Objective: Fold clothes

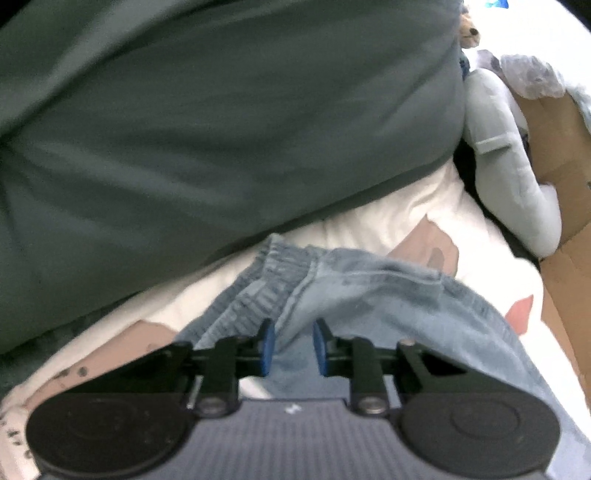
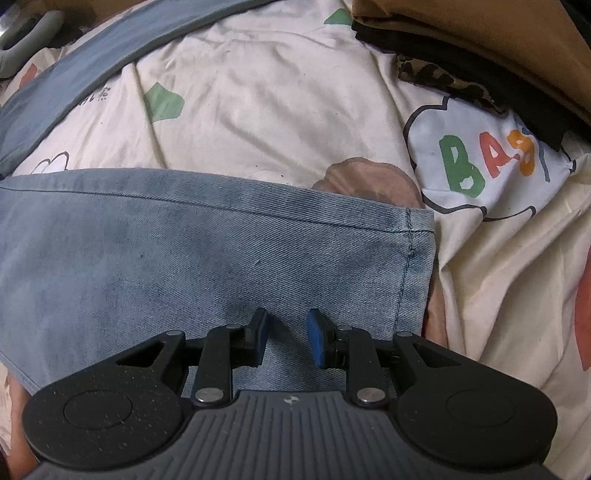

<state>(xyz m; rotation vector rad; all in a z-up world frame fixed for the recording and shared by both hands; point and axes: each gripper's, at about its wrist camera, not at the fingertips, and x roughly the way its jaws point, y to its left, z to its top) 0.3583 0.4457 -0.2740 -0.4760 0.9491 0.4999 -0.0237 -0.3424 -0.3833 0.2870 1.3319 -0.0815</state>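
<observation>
Light blue jeans lie flat on a cream printed bed sheet. In the left wrist view their gathered elastic waistband (image 1: pixel 273 280) sits just ahead of my left gripper (image 1: pixel 293 347). That gripper's blue pads stand apart above the denim and press on nothing. In the right wrist view the hemmed leg end of the jeans (image 2: pixel 221 240) spreads under my right gripper (image 2: pixel 288 334). Its jaws also stand apart over the cloth, with only flat denim showing in the gap.
A large grey-green blanket (image 1: pixel 221 129) covers the bed beyond the waistband. A pale grey soft toy (image 1: pixel 495 147) and a cardboard box (image 1: pixel 554 147) lie at the right. In the right wrist view a cardboard box (image 2: pixel 461 33) and dark leopard-print cloth (image 2: pixel 443 81) border the sheet (image 2: pixel 277 103).
</observation>
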